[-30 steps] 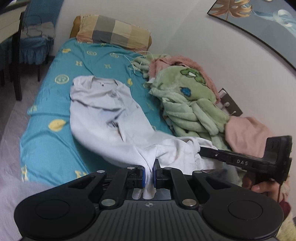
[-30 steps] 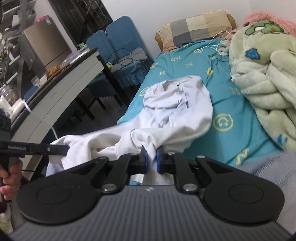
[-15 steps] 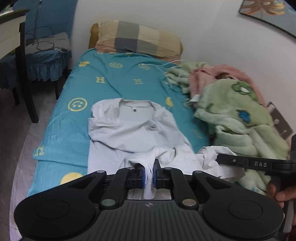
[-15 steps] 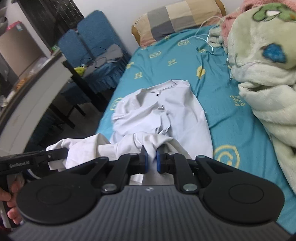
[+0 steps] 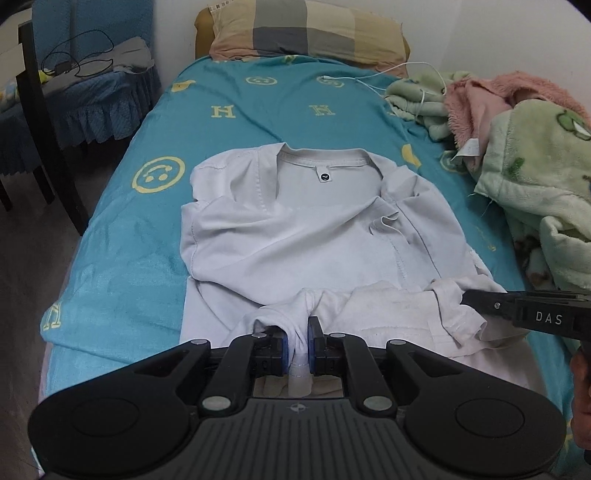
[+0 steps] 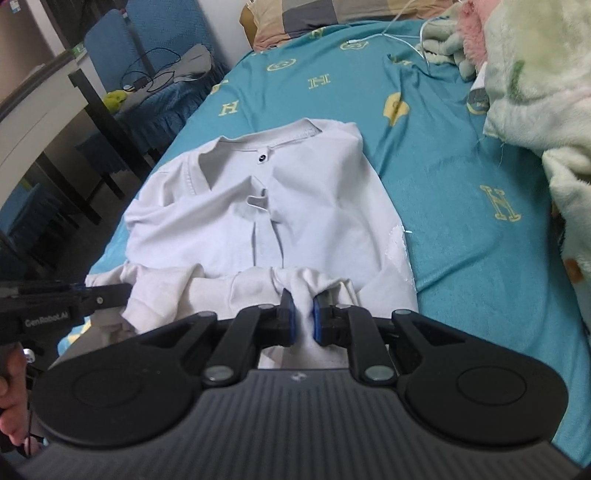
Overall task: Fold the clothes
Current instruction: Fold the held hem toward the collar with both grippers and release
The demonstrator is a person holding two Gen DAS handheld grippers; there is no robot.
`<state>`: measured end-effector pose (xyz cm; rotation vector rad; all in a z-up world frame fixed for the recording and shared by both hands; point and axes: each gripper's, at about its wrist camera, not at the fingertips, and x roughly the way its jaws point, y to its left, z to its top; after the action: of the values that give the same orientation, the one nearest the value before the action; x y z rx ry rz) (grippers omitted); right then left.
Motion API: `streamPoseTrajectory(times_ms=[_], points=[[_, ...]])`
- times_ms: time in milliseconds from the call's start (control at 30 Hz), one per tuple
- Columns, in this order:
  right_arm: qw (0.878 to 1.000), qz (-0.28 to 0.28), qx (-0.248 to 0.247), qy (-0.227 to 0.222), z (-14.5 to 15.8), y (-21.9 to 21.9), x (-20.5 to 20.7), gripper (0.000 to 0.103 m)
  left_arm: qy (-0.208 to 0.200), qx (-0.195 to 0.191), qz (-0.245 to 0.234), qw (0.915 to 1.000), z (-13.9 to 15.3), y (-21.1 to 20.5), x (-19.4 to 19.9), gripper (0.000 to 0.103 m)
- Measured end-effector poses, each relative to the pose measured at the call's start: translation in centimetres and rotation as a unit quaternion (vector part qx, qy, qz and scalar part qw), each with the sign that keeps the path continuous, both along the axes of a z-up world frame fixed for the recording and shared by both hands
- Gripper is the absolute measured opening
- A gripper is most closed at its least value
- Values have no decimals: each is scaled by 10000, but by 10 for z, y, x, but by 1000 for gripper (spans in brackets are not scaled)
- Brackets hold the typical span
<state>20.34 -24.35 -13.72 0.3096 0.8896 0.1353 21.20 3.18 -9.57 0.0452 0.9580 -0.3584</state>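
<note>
A white T-shirt (image 5: 314,229) lies collar-away on the teal bed sheet (image 5: 258,110), its sleeves folded inward. Its bottom hem is doubled up over the lower body. My left gripper (image 5: 296,332) pinches a bunch of that hem between its blue pads, and its jaws are opening slightly. My right gripper (image 6: 303,306) is shut on the hem's other corner, low over the shirt (image 6: 303,206). Each gripper shows in the other's view: the right gripper (image 5: 480,302) comes in from the right, the left gripper (image 6: 122,291) from the left.
A green and pink blanket heap (image 5: 535,166) fills the bed's right side beside the shirt. A checked pillow (image 5: 303,33) and a white cable (image 5: 388,74) lie at the head. Left of the bed are a blue chair (image 5: 92,81) and a table (image 6: 37,122).
Both grippers have travelled forward and down over the bed with the hem. The shirt, draped and twisted before, now lies flat with the hem laid over its lower part.
</note>
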Motion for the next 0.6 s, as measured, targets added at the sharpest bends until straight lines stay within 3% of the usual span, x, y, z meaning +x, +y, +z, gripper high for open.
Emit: streamPoseTrajectory(times_ms=[100, 200, 267, 300, 333, 467, 600], points=[[10000, -40, 60, 2, 1, -1, -1, 15, -35, -2, 56, 10000, 2, 1, -4, 17], [9999, -68, 44, -60, 7, 0, -6, 20, -190, 52, 138, 9997, 13, 1, -19, 35], [9997, -86, -28, -210, 14, 2, -15, 38, -357, 153, 180, 9991, 21, 0, -31, 53], [9994, -109, -57, -319, 18, 2, -21, 56, -447, 206, 188, 9986, 27, 0, -39, 54], [9990, -142, -60, -430, 24, 2, -28, 66, -533, 222, 195, 9981, 32, 0, -47, 57], [9970, -263, 80, -723, 47, 1, -57, 68, -858, 102, 286, 9959, 54, 7, -82, 81], [9958, -277, -21, -873, 68, 5, -91, 69, -1057, 0, 297, 9939, 70, 11, -118, 84]])
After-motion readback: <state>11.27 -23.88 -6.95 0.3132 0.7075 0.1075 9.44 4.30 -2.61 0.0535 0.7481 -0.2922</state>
